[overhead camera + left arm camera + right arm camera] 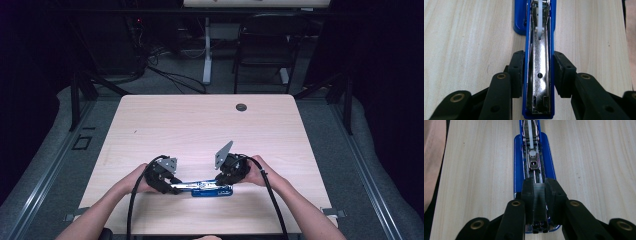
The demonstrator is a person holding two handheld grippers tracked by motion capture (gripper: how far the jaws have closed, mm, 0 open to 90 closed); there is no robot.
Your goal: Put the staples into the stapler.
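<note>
High view: a blue plastic-and-steel stapler [207,188], swung open flat on the pale wooden tabletop [200,125], lies between both grippers. Left gripper [538,75] jaws clamp its blue arm's sides; right gripper [539,195] jaws pinch the steel magazine. Rigid, hinged, slick metal: grip the flat sides.

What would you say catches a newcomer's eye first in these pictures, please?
The blue stapler lies opened out flat near the front edge of the pale wooden table, a gripper at each end. The left gripper clamps the sides of its blue top cover with the shiny metal channel, while the right gripper pinches the staple rail over the blue base. Behind the table stands a dark chair.
</note>
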